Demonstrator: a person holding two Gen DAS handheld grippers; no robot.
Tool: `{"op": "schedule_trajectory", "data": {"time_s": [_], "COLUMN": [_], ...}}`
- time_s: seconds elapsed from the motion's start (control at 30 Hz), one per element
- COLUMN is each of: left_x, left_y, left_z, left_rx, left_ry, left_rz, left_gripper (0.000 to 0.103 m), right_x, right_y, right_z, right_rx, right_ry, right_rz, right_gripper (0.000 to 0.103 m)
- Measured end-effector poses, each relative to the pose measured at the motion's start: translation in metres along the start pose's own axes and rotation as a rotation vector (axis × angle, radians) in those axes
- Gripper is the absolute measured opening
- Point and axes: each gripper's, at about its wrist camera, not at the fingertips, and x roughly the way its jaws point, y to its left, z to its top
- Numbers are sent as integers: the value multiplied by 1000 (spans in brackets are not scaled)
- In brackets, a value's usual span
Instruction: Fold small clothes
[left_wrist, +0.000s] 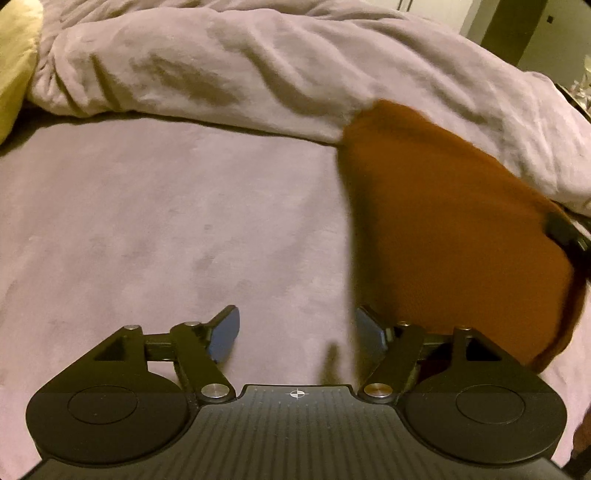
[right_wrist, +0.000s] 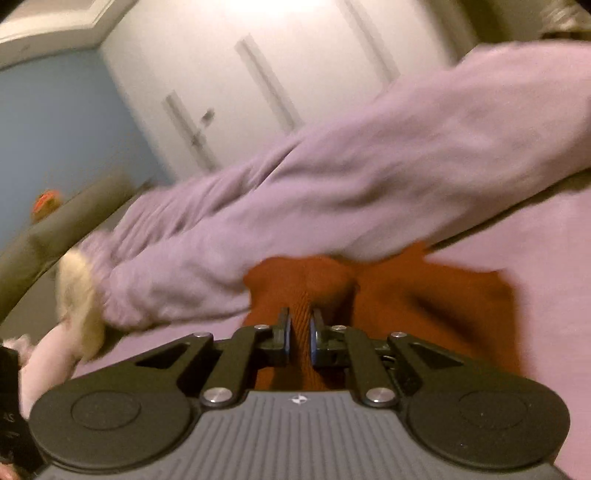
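A rust-orange knit garment lies on the mauve bed sheet at the right of the left wrist view, blurred. My left gripper hovers over bare sheet just left of the garment, open, with nothing between its blue pads. In the right wrist view my right gripper is shut on a ribbed fold of the orange garment, the cloth pinched between its pads and bunched ahead of them. At the right edge of the left wrist view a black part of the right gripper shows against the garment's far side.
A rumpled mauve duvet is heaped along the back of the bed, touching the garment's far end. A yellow pillow lies at the far left. White wardrobe doors stand beyond the bed. A pale fluffy item lies at the bed's left end.
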Motion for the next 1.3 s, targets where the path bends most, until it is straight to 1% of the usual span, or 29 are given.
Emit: {"op": "schedule_trajectory", "data": {"time_s": [0.03, 0.07, 0.1, 0.17, 0.2, 0.23, 0.33, 0.4, 0.43, 0.5, 0.57, 0.63, 0.7, 0.73, 0.77, 0.8, 0.87, 0.97, 1.07, 1.23, 1.3], "left_x": [3, 6, 10, 17, 18, 18, 18, 19, 19, 19, 18, 17, 17, 17, 16, 17, 18, 18, 19, 18, 18], "left_y": [-4, -9, -14, -26, -29, -31, -29, -27, -27, -28, -28, -28, -27, -27, -28, -28, -29, -29, -30, -28, -28], "left_z": [-1, -1, -3, -5, -6, -6, -5, -5, -6, -6, -6, -7, -7, -7, -7, -6, -6, -6, -6, -6, -5], "left_rx": [10, 17, 23, 39, 44, 47, 39, 25, 22, 25, 32, 31, 29, 31, 31, 30, 29, 29, 35, 32, 38], "left_ry": [6, 13, 22, 45, 42, 36, 32, 38, 37, 35, 36, 38, 40, 37, 37, 39, 43, 46, 43, 51, 52], "left_rz": [3, 3, 1, -15, -8, -1, -1, -5, -5, 0, 0, 2, 0, 3, 5, 6, 6, 7, 11, 8, 8], "left_gripper": [76, 76, 76, 74, 74, 74, 74, 74, 74, 74, 74, 74, 74, 74, 74, 74, 74, 74, 74, 74, 74], "right_x": [-13, -20, -20, -11, -8, -9, -19, -23, -22, -19, -17, -14, -9, -6, -3, 2, 9, 9, 13, 2, -6], "right_y": [-5, -12, -20, -33, -37, -39, -49, -58, -63, -76, -90, -96, -100, -101, -101, -101, -101, -99, -100, -101, -101], "right_z": [-5, -10, -17, -28, -31, -32, -21, -18, -19, -24, -30, -34, -35, -35, -35, -35, -33, -30, -35, -44, -51], "right_rx": [-19, -13, -4, -2, -1, 7, 67, 124, 155, 250, 356, 410, 424, 437, 451, 460, 479, 449, 460, 501, 498], "right_ry": [-35, -39, -14, 67, 96, 98, 79, 85, 99, 138, 164, 175, 176, 177, 185, 191, 213, 232, 289, 310, 323], "right_rz": [-71, -120, -160, -188, -169, -151, -97, -77, -63, -14, 57, 86, 75, 87, 108, 128, 177, 192, 215, 221, 207], "right_gripper": [8, 8, 8, 9, 11, 12, 24, 49, 51, 51, 51, 51, 52, 52, 55, 56, 56, 57, 57, 58, 58]}}
